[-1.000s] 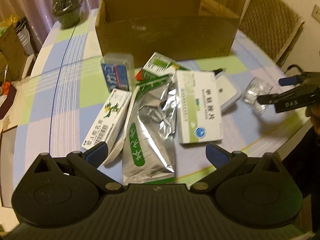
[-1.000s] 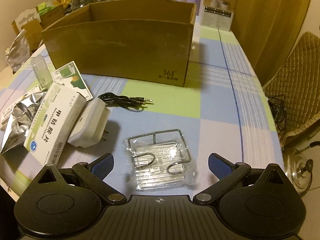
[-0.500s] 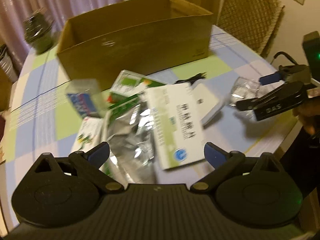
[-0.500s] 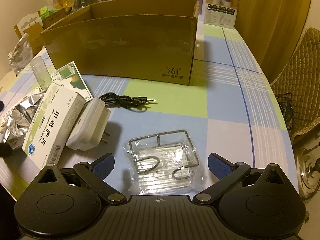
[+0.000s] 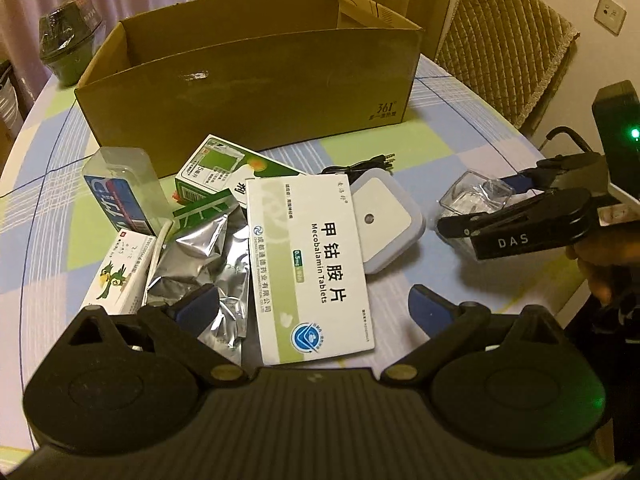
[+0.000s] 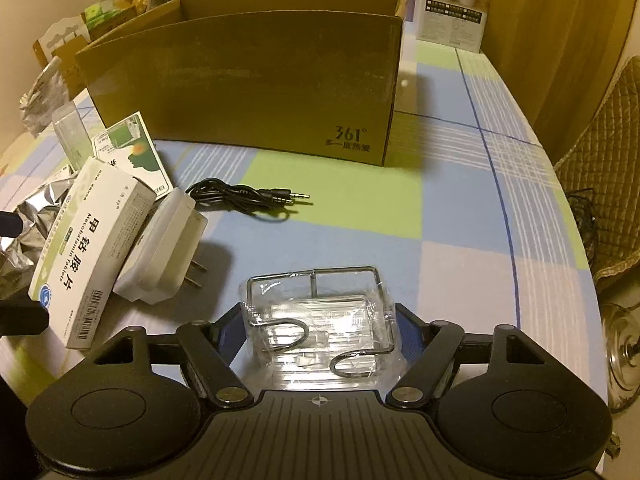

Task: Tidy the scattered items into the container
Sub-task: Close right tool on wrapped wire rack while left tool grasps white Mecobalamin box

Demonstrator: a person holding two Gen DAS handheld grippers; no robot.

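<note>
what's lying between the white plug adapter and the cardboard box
A coiled black audio cable lies between the white plug adapter and the cardboard box, its jack plugs pointing right. The right wrist view shows it best.

Left wrist view: mounted behind the left gripper (image 5: 314, 308), tilted steeply down, looking across the table (image 5: 452, 148) from its near edge toward the cardboard box (image 5: 256, 92) at the far side; close above the tablet carton (image 5: 308, 264).

Right wrist view: mounted behind the right gripper (image 6: 316, 330), likewise tilted down, set low and very near the wrapped wire rack (image 6: 318, 320), facing the same box (image 6: 248, 84) nearer the table's right edge.

Shared ground: box, tablet carton (image 6: 86, 252), white plug adapter (image 5: 386, 220) (image 6: 160, 252), black cable (image 6: 244, 198). The left view takes in the right gripper (image 5: 492, 208) at its right margin; dark shapes at the right view's left margin are probably the left gripper's fingers.
</note>
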